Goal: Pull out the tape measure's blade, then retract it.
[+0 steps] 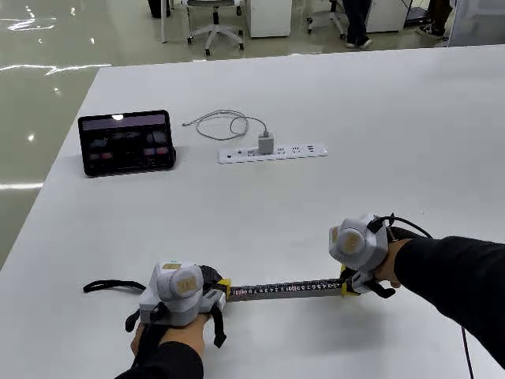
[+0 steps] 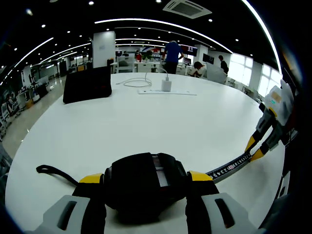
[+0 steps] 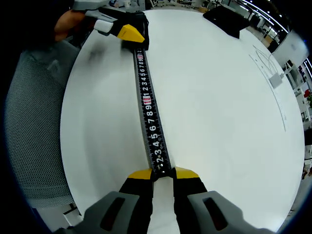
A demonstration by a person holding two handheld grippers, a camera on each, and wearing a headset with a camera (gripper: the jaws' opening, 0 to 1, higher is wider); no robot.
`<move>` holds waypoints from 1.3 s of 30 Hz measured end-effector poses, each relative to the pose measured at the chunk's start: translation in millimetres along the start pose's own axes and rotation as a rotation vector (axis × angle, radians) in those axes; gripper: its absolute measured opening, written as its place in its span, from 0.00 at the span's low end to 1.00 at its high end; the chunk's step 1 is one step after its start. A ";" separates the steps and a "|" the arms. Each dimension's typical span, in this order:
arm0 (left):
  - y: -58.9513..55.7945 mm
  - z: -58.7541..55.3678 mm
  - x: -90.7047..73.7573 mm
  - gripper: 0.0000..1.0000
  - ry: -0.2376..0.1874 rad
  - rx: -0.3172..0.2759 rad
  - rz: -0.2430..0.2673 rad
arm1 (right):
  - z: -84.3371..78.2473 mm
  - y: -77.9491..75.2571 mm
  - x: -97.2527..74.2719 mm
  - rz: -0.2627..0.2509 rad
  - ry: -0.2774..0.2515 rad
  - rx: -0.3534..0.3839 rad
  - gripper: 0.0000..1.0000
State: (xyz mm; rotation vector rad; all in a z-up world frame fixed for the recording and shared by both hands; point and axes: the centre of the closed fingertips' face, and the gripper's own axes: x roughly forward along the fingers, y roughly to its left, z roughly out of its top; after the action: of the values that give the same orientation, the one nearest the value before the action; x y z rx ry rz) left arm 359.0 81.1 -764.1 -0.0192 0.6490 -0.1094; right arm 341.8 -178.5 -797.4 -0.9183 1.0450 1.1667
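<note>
Item 1: tape measure case [image 2: 146, 187], black, clamped between the jaws of my left claw [image 2: 145, 176], at the near left of the white table [image 1: 331, 213].
Item 2: blade [image 3: 150, 112], extended flat rightward from the case, its end pinched in my right claw [image 3: 164, 172], near right.

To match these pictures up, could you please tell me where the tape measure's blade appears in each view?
Head view: the blade lies level across the lower middle.
Left gripper view: the blade is at the lower right, slanting up toward the right edge.
Right gripper view: the blade runs up the middle from the jaws.
Shared landmark: the black tablet on the white table.
</note>
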 end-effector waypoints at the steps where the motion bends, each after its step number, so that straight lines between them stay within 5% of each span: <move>1: 0.1 0.0 -0.1 0.62 0.000 0.000 0.000 | 0.6 0.6 -0.2 0.000 0.002 0.000 0.11; 22: 0.0 -0.5 1.0 0.62 0.011 -0.002 -0.006 | 15.3 2.5 5.3 -0.009 -0.014 -0.008 0.11; 28: -0.4 -0.8 0.8 0.62 0.022 -0.003 -0.009 | 40.1 9.2 10.5 -0.005 -0.070 -0.008 0.11; 39: -0.4 -1.1 0.6 0.62 0.026 -0.004 -0.007 | 43.6 8.4 12.7 0.001 -0.052 -0.011 0.11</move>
State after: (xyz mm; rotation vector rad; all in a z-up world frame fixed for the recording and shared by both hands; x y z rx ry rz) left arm 358.8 80.6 -765.4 -0.0245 0.6752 -0.1155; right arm 341.2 -132.3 -798.1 -0.8914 0.9982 1.1916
